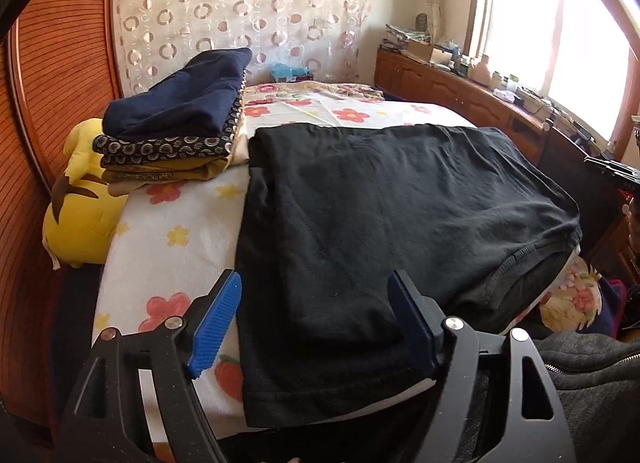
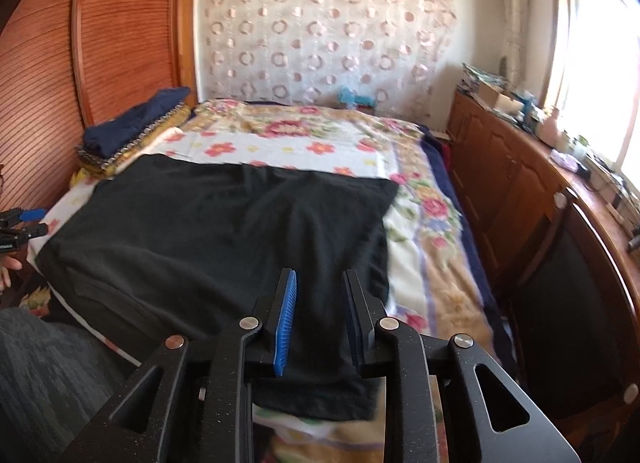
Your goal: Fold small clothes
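Black shirt (image 1: 380,223) was spread flat on flowered bed (image 1: 172,239). Left gripper (image 1: 316,315) was spread wide above shirt's near edge; right gripper (image 2: 320,315) was parted, nothing pinched. Loose near edge could slip off bed, undoing fold.

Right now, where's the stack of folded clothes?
The stack of folded clothes sits at the far left corner of the bed, against the wooden headboard, above the yellow plush toy and just beyond the black garment.
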A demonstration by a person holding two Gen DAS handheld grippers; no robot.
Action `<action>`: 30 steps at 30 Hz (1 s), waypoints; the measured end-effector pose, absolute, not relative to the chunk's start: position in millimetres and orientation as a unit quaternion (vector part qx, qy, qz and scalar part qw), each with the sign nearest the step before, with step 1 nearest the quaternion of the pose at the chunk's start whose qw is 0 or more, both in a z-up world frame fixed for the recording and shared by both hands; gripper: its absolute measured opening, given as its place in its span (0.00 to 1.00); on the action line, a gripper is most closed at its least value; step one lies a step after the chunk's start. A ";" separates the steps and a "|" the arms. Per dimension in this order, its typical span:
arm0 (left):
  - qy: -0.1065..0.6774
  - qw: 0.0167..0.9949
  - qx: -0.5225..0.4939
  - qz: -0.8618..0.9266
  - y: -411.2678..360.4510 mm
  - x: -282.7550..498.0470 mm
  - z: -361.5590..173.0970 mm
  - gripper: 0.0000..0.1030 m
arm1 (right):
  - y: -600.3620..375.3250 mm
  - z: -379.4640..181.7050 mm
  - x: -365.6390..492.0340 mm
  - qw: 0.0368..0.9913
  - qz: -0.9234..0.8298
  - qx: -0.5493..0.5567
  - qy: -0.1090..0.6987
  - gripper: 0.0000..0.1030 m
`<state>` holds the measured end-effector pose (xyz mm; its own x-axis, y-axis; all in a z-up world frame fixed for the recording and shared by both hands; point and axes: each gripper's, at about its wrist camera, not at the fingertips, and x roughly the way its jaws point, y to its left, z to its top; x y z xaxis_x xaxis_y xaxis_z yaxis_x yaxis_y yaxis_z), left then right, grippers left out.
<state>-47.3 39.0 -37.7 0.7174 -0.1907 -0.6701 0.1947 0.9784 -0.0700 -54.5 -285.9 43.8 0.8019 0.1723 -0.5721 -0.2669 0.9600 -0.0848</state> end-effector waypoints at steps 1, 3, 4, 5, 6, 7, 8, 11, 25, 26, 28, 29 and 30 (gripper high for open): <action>0.361 0.927 0.004 -0.101 39.9 -47.3 -37.7 0.74 | -280.2 42.9 -53.0 0.946 0.124 -0.079 0.290 0.24; 0.361 0.927 0.004 -0.096 42.0 -46.3 -38.5 0.74 | -268.9 38.8 -48.1 0.945 0.137 -0.077 0.286 0.25; 0.362 0.928 0.002 -0.092 43.8 -45.2 -39.7 0.74 | -263.7 36.2 -45.2 0.945 0.142 -0.074 0.285 0.27; 0.362 0.928 -0.001 -0.089 45.7 -44.4 -41.1 0.74 | -257.1 32.5 -41.8 0.944 0.149 -0.071 0.284 0.28; 0.364 0.927 -0.004 -0.086 47.7 -43.1 -43.0 0.74 | -252.4 28.2 -37.9 0.943 0.155 -0.066 0.286 0.28; 0.365 0.927 -0.010 -0.084 49.6 -41.1 -45.6 0.74 | -247.1 23.2 -34.2 0.942 0.163 -0.059 0.288 0.28; 0.366 0.927 -0.013 -0.082 51.0 -39.8 -47.8 0.74 | -242.2 17.2 -28.8 0.940 0.173 -0.049 0.292 0.28; 0.373 0.925 -0.019 -0.073 55.2 -35.5 -55.7 0.74 | -225.1 -1.9 -12.4 0.933 0.190 -0.034 0.305 0.28; 0.398 0.914 -0.040 -0.065 63.5 -26.6 -79.6 0.74 | -184.2 -56.0 7.4 0.924 0.188 -0.077 0.325 0.41; 0.399 0.914 -0.041 -0.065 63.6 -26.3 -80.6 0.74 | -182.7 -58.1 5.7 0.927 0.185 -0.083 0.316 0.43; 0.401 0.913 -0.043 -0.066 63.4 -25.7 -82.4 0.74 | -178.4 -61.6 0.7 0.933 0.174 -0.091 0.301 0.48; 0.402 0.912 -0.043 -0.067 63.3 -25.3 -83.1 0.74 | -179.6 -63.2 0.3 0.936 0.171 -0.088 0.295 0.50; 0.401 0.913 -0.042 -0.067 63.1 -25.6 -83.0 0.74 | -179.4 -64.9 -2.2 0.938 0.171 -0.081 0.292 0.51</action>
